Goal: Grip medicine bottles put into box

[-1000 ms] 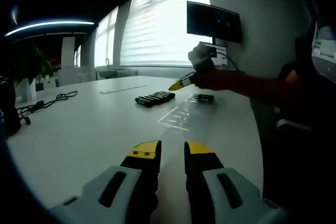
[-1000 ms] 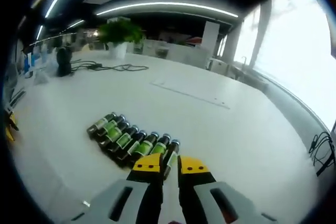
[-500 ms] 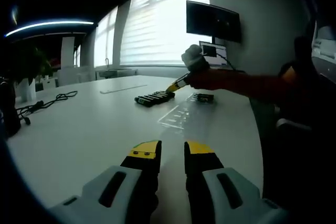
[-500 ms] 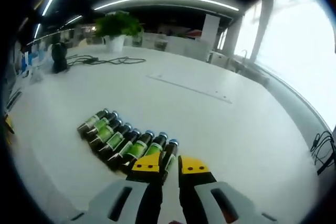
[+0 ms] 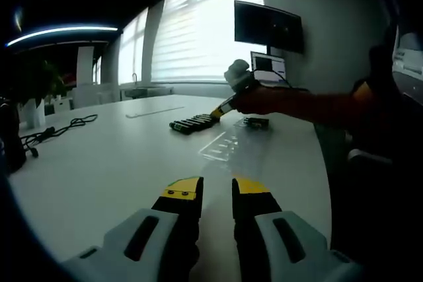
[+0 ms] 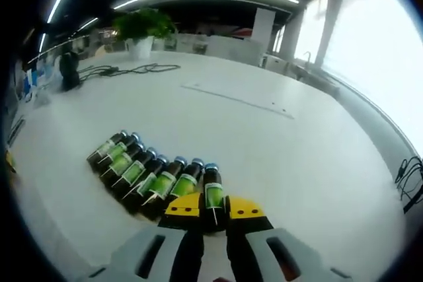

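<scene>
My right gripper (image 6: 213,207) has its jaws astride the end bottle (image 6: 213,193) of the row of medicine bottles (image 6: 142,171) lying on the white table (image 6: 277,143); I cannot tell whether they pinch it. My left gripper (image 5: 216,188) hovers over the table, jaws slightly apart, holding nothing.
</scene>
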### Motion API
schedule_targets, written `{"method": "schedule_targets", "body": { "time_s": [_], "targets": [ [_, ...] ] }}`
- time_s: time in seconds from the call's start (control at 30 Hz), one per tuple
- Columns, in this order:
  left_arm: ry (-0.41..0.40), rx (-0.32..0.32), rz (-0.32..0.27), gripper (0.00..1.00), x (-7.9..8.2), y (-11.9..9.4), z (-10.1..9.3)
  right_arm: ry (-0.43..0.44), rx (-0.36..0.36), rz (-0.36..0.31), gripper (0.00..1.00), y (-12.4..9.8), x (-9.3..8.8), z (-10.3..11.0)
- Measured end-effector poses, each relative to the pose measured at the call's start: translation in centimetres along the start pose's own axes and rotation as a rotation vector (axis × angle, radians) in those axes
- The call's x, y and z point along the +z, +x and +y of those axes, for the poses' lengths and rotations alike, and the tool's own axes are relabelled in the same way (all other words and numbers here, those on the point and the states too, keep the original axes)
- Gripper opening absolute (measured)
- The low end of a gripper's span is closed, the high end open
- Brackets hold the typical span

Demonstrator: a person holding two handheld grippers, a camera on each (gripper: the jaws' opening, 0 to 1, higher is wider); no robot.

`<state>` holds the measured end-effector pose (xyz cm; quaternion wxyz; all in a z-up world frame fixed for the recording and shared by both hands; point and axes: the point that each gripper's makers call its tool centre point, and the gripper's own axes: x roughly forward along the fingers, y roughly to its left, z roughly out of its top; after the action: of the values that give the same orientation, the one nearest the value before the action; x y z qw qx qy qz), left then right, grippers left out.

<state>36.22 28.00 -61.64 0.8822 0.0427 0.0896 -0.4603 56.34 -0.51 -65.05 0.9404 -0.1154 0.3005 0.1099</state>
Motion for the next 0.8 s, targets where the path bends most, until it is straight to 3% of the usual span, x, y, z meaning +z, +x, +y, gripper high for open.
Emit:
{"method": "schedule_targets", "body": {
  "time_s": [0.47,0.8],
  "targets": [
    [0.002,0.002,0.002,0.12,0.0,0.1,-0.1,0.009,0.009,0.011,0.07,-0.2,-0.2,0.0],
    [0.002,0.001,0.002,0.12,0.0,0.1,-0.1,0.006,-0.009,-0.019,0.07,-1.6,0.2,-0.2]
  ]
}}
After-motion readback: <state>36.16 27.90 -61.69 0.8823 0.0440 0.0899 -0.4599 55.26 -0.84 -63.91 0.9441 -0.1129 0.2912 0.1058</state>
